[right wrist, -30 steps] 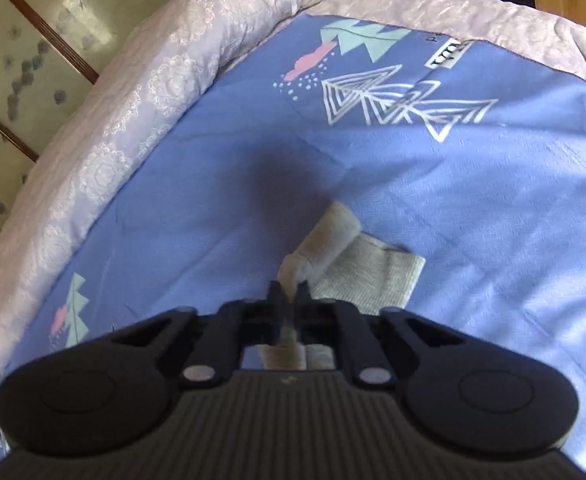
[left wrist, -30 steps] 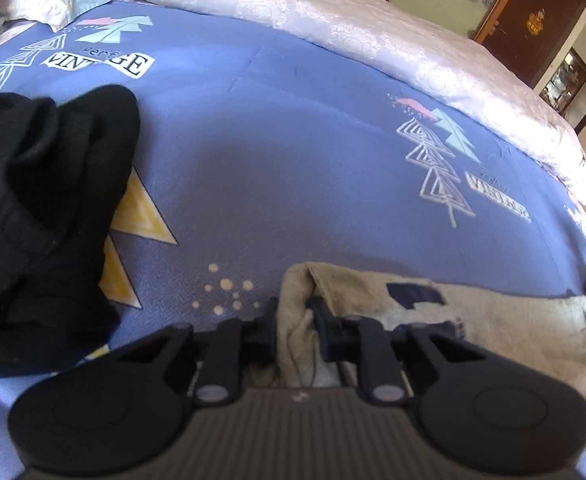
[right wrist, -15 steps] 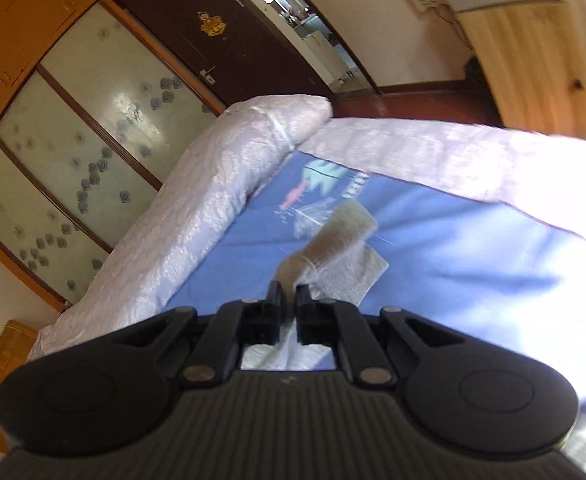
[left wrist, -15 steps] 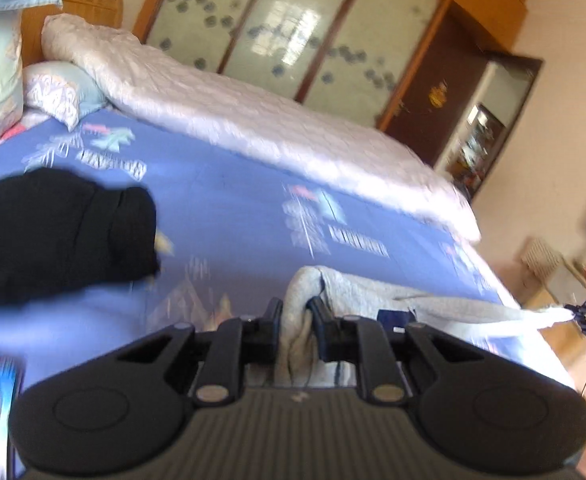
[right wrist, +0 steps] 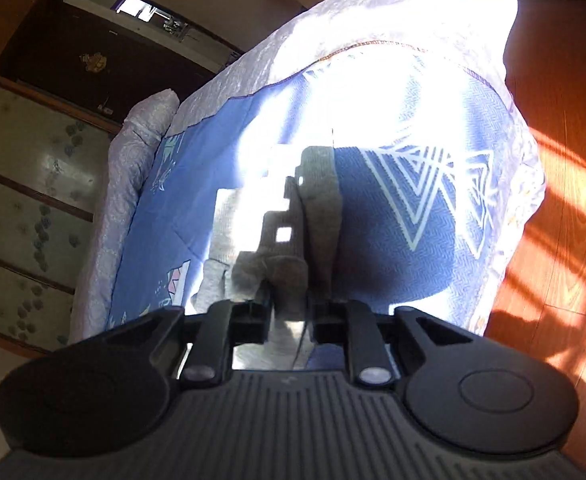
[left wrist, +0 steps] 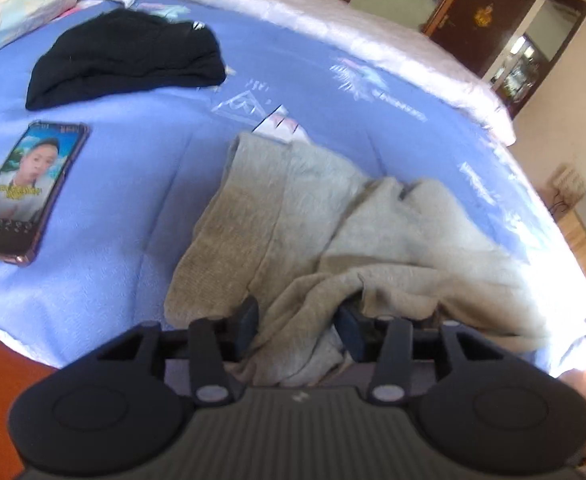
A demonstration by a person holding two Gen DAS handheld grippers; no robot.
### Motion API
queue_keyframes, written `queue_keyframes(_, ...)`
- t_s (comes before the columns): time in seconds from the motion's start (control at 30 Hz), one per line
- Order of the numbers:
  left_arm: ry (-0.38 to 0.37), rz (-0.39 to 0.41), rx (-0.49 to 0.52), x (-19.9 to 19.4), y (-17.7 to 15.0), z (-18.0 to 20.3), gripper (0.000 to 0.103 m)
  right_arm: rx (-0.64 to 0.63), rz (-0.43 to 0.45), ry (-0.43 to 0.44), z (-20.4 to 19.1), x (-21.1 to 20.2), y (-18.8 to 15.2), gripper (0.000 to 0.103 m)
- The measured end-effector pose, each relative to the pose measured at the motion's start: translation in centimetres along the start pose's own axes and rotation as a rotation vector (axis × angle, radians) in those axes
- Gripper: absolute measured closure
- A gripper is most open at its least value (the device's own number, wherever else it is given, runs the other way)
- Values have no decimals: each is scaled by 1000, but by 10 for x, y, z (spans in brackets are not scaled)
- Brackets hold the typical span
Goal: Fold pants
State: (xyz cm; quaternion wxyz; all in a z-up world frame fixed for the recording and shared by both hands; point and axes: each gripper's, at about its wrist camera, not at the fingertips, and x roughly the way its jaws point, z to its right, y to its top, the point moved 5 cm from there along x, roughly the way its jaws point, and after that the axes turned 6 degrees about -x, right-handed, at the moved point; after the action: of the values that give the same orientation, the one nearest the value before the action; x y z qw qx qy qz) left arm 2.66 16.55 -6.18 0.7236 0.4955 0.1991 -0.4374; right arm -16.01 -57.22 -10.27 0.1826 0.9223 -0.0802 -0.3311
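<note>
The grey-beige pants [left wrist: 333, 232] lie bunched and folded over on the blue bedspread [left wrist: 141, 168]. My left gripper [left wrist: 297, 322] has its jaws spread wide, with loose pants cloth lying between them. In the right wrist view the pants [right wrist: 321, 208] stretch away in a narrow strip, half in shadow. My right gripper [right wrist: 291, 312] has its jaws parted a little, with pants cloth between them.
A phone [left wrist: 25, 192] with its screen lit lies on the bed to the left. A black garment [left wrist: 125, 60] lies farther back left. A white quilt roll [left wrist: 353, 44] runs along the far side. The bed's edge and wooden floor [right wrist: 565, 208] are at right.
Both grippers swung back down toward the bed with the pants. The left jaws opened wide and the right jaws parted. The pants now lie doubled over.
</note>
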Motion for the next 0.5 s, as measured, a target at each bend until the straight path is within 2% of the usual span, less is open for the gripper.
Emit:
queue_keyframes(0.07, 22, 30, 22, -19, -1, 1, 58, 12, 100, -64, 3, -21, 6, 59)
queue_keyframes(0.13, 25, 65, -1, -36, 2, -2, 58, -20, 199, -88, -1, -43, 8, 59)
queue_keyframes(0.2, -6, 94, -85, -52, 7, -6, 58, -104, 221, -62, -16, -59, 1, 60)
queue_keyframes(0.23, -40, 109, -129, -58, 12, -8, 58, -148, 201, -29, -26, -60, -5, 60)
queue_keyframes(0.3, -117, 140, -173, -58, 24, -1, 58, -233, 98, 76, -55, -51, -27, 60)
queue_keyframes(0.4, -191, 128, -151, -38, 35, 23, 58, -392, -113, 203, -106, -18, -78, 60)
queue_keyframes(0.43, -186, 110, -130, -24, 37, 31, 58, -468, -174, 228, -124, -9, -102, 60)
queue_keyframes(0.5, -130, 94, -77, 3, 41, 41, 58, -575, -314, 283, -149, 11, -146, 60)
